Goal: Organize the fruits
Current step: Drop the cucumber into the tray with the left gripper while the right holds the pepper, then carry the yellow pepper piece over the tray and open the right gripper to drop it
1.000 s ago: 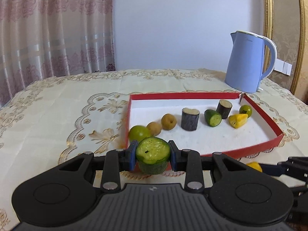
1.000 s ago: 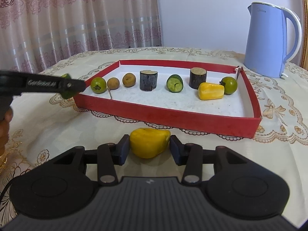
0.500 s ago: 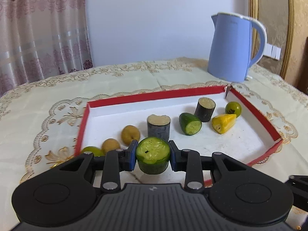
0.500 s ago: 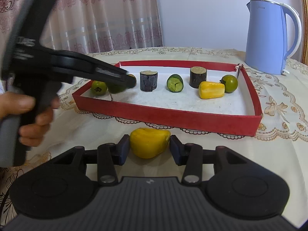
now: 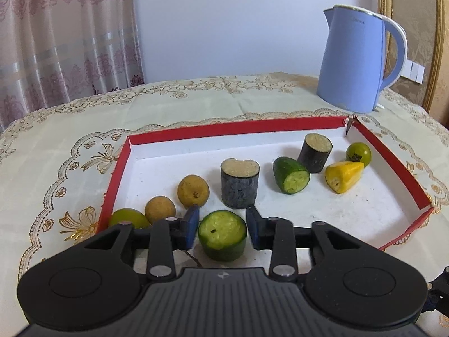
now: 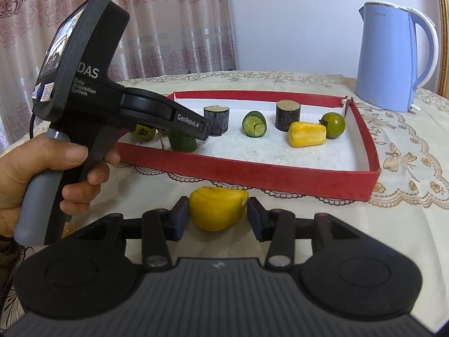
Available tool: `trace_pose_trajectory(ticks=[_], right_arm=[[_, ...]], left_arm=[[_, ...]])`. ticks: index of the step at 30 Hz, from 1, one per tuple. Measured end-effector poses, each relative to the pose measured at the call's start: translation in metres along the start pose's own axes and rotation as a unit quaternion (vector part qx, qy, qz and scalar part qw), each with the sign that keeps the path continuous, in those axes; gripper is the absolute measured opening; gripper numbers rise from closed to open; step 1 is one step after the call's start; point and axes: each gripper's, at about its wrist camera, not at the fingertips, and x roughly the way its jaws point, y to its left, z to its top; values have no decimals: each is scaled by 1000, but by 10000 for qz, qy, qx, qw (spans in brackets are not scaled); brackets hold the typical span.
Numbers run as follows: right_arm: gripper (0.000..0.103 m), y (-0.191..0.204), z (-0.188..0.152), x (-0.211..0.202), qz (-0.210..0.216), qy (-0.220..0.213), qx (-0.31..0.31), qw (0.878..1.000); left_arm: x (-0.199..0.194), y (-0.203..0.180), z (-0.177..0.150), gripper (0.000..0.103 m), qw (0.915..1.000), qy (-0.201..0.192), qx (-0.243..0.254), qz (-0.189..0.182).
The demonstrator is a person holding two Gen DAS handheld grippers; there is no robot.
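Note:
A cut green cucumber piece [image 5: 222,234] stands on the white floor of the red-rimmed tray [image 5: 224,132], near its front left. My left gripper [image 5: 222,224] straddles it with its jaws opening, a thin gap showing at each pad. From the right wrist view the left gripper [image 6: 202,132] reaches into the tray over that cucumber piece [image 6: 182,143], with a hand [image 6: 42,174] on its grip. My right gripper [image 6: 217,213] is shut on a yellow fruit piece [image 6: 219,209] just in front of the tray's near wall [image 6: 252,174].
In the tray lie two dark cylinders [image 5: 240,182] [image 5: 315,153], a cucumber half [image 5: 291,175], a yellow piece [image 5: 343,177], a green round fruit [image 5: 357,153], two brown fruits [image 5: 193,191] and a green one [image 5: 129,217]. A blue kettle [image 5: 356,61] stands behind the tray.
The left gripper carried the cucumber piece from outside the tray's front edge into the tray, lowered it to the floor, and its pads have parted from it. The right gripper kept still.

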Motion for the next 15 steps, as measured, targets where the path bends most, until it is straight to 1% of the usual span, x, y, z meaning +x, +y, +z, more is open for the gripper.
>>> trace_pose_trajectory(ticks=[2, 3, 4, 7, 8, 9, 10, 12, 15], right_arm=[[43, -1, 1, 0, -18, -13, -10, 10000], [42, 0, 1, -1, -29, -26, -19, 10000], [43, 0, 2, -3, -32, -45, -21, 10000], [43, -4, 7, -12, 76, -167, 66, 9998], [43, -6, 10, -16, 93, -236, 89, 9996], [43, -9, 14, -20, 75, -305, 86, 9995], [43, -11, 17, -23, 30, -370, 59, 9993], [43, -17, 27, -23, -95, -459, 18, 9989], [43, -30, 42, -11, -295, -425, 46, 9986]], left_arm=[[-3, 1, 1, 55, 10000, -58, -29, -18], [-4, 1, 1, 59, 9999, -97, -31, -27], [-6, 1, 1, 65, 9999, -124, -22, -23], [-15, 2, 2, 71, 9998, -209, -22, -2], [-19, 3, 1, 76, 9997, -243, -35, 7], [-25, 4, -1, 79, 9995, -299, -57, 37], [-31, 6, -3, 84, 9992, -393, -75, 91], [-42, 8, -8, 87, 9977, -618, -90, 261], [-52, 12, -19, 95, 9943, -940, -158, 479]])
